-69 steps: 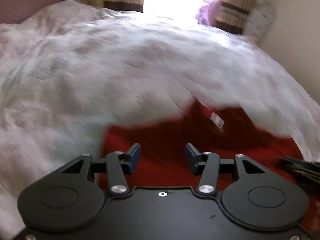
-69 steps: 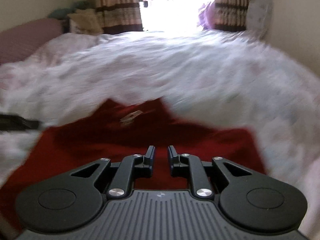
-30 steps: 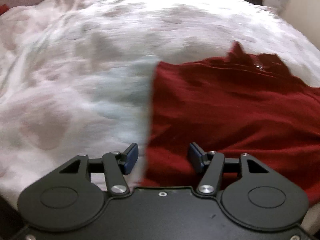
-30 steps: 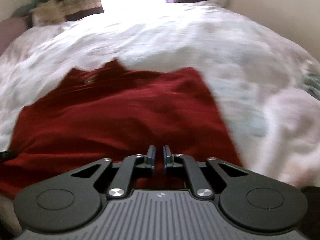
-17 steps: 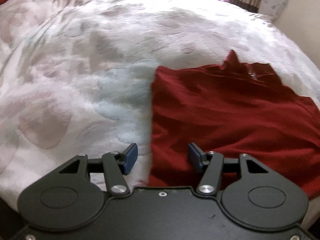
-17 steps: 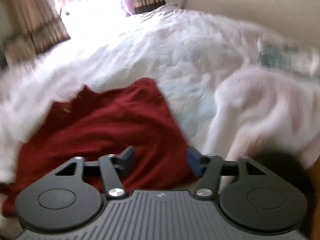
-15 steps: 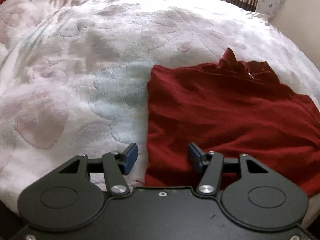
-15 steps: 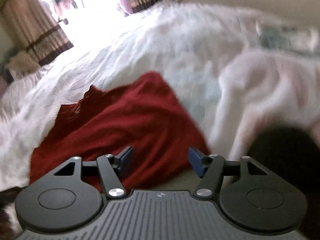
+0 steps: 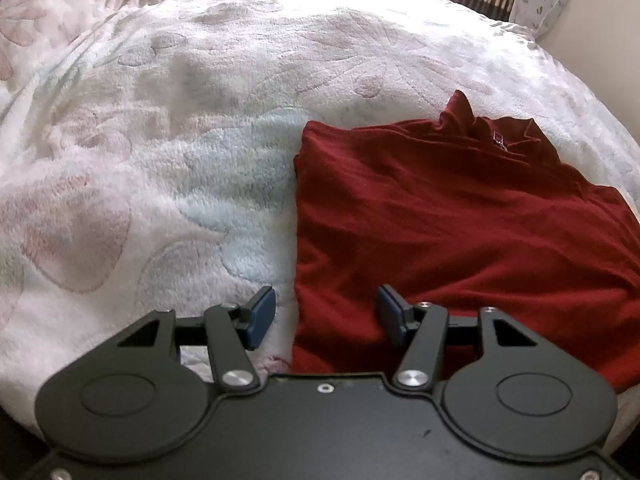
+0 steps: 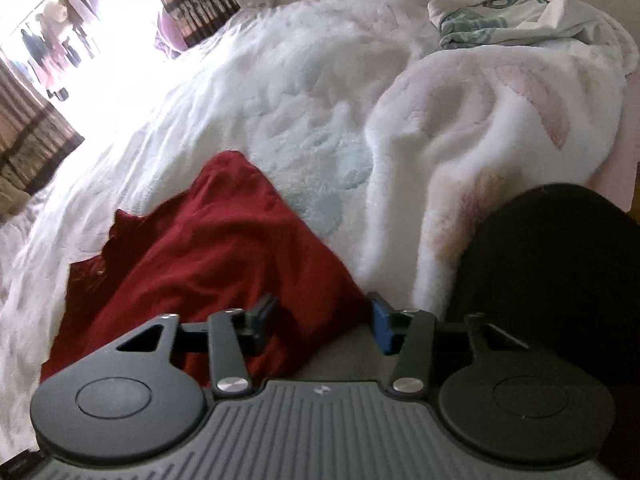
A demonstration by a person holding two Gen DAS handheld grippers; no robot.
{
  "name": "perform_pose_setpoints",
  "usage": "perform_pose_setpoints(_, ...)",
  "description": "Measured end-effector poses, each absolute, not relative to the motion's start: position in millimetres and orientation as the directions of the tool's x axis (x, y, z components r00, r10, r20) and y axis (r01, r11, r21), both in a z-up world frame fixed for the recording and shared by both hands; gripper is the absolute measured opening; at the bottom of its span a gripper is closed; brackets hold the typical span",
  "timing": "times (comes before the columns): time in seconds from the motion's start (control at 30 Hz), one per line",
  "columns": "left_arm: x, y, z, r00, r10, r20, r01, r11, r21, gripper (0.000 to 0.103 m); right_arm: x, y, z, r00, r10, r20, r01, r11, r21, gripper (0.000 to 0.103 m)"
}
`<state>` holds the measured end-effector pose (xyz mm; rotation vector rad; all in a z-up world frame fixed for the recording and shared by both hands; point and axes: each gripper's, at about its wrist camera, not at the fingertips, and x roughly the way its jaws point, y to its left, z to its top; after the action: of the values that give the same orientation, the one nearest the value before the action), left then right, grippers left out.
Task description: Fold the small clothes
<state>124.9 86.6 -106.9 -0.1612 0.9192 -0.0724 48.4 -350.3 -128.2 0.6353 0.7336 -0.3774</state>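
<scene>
The red top [image 9: 460,216] lies spread on the fluffy white blanket [image 9: 160,140], its collar at the far end from both tools and its near hem right under them. The left gripper [image 9: 324,316] has its jaws wide apart and grips nothing; the garment's straight left edge runs forward from the gap between them, so one finger sits over blanket and the other over red cloth. The right gripper [image 10: 322,322] is likewise spread and empty, with the garment's near right corner lying between its fingers and the rest of the cloth stretching ahead and to its left. A crumpled printed cloth [image 10: 492,20] sits far ahead and to the right of that tool, well apart from the top. Judging by the tidy side edges, the sides look already turned in, giving a rough rectangle; the crosswise fold, hem toward collar, seems still to be made, and neither tool has yet taken hold
</scene>
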Motion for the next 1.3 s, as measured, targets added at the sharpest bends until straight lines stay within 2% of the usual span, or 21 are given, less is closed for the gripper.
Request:
perform_pose_setpoints(0.03, 125, 87, -107, 0.605, -0.132, -0.785, -0.007, 0.985, -0.171, 0.058, 53, -350, -128, 0.681, -0.099, -0.726, 0.526, 0.756, 0.39, 0.057)
perform_pose_setpoints(0.07, 124, 87, -107, 0.605, -0.132, -0.785, -0.008, 0.985, -0.172, 0.058, 56, -349, -129, 0.678, -0.102, -0.728, 0.53, 0.754, 0.388, 0.051)
perform_pose_setpoints(0.1, 125, 87, -106, 0.605, -0.131, -0.786, -0.008, 0.985, -0.171, 0.058, 55, -349, -130, 0.682, -0.115, -0.722, 0.538, 0.747, 0.39, 0.037)
perform_pose_setpoints(0.17, 124, 87, -106, 0.605, -0.128, -0.786, -0.007, 0.986, -0.166, 0.058, 50, -351, -133, 0.7, -0.12, -0.704, 0.545, 0.727, 0.418, 0.024)
perform_pose_setpoints(0.3, 124, 84, -104, 0.606, -0.115, -0.787, -0.01, 0.988, -0.151, 0.058, 44, -348, -123, 0.74, -0.107, -0.664, 0.5, 0.748, 0.437, 0.015)
perform_pose_setpoints(0.57, 117, 81, -89, 0.625, -0.069, -0.778, 0.005, 0.996, -0.085, 0.058, 39, -307, -91, 0.821, -0.154, -0.549, 0.366, 0.881, 0.3, 0.014)
perform_pose_setpoints(0.83, 110, 97, -71, 0.634, 0.008, -0.774, -0.027, 1.0, -0.012, 0.058, 59, -249, -53, 0.895, -0.052, -0.443, 0.171, 0.957, 0.233, 0.013)
perform_pose_setpoints(1.0, 115, 122, -58, 0.659, 0.02, -0.752, -0.046, 0.999, -0.014, 0.058, 71, -180, -29, 0.909, 0.12, -0.398, -0.037, 0.977, 0.209, 0.012)
perform_pose_setpoints(1.1, 117, 133, -52, 0.666, 0.063, -0.743, -0.049, 0.998, 0.041, 0.058, 71, -128, -24, 0.897, 0.224, -0.381, -0.17, 0.97, 0.171, 0.012)
perform_pose_setpoints(1.3, 110, 158, -55, 0.649, 0.082, -0.757, -0.099, 0.995, 0.023, 0.058, 68, -49, -50, 0.787, 0.41, -0.462, -0.38, 0.911, 0.16, 0.012)
